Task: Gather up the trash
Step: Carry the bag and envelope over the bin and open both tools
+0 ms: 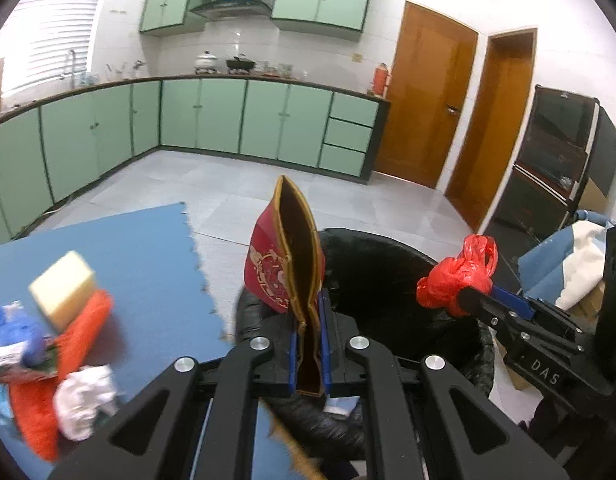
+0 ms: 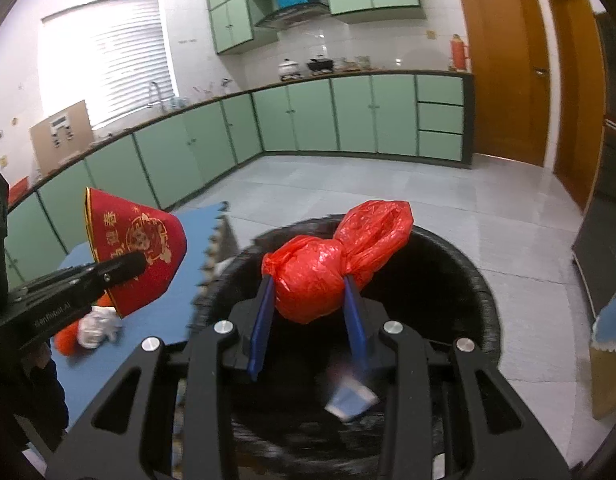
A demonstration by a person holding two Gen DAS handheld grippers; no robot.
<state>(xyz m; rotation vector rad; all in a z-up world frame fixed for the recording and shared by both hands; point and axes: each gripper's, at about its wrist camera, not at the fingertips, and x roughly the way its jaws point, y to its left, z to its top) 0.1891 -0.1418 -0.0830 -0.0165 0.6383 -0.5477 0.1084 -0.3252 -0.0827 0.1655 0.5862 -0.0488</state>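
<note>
The left tongs (image 1: 308,344) are pinched on a red carton (image 1: 286,256), a flattened paper box printed with gold figures and lined brown inside. The carton is held upright, open end up, above the near rim of the bin (image 1: 387,264). The right tongs (image 2: 309,300) are pinched on a red bag (image 2: 331,264), a knotted plastic bundle with a loose puffed tail. The bag is held over the mouth of the bin, which is lined with a black plastic sack.

In the left wrist view, the remaining trash is shown on the blue mat (image 1: 140,248): a yellow sponge (image 1: 64,288), an orange net (image 1: 84,328), a white wad (image 1: 84,404) and a blue-and-white wrapper (image 1: 12,340), all heaped together and touching. The right tongs are seen here from the side, with the bag at the fingertips.

In the right wrist view, the interior of the bin is shown, where a blue packet (image 2: 349,400) lies on the sack. The printed face of the carton is seen here, gripped by the left tongs at the left edge. Only part of the heap is visible beneath them.
</note>
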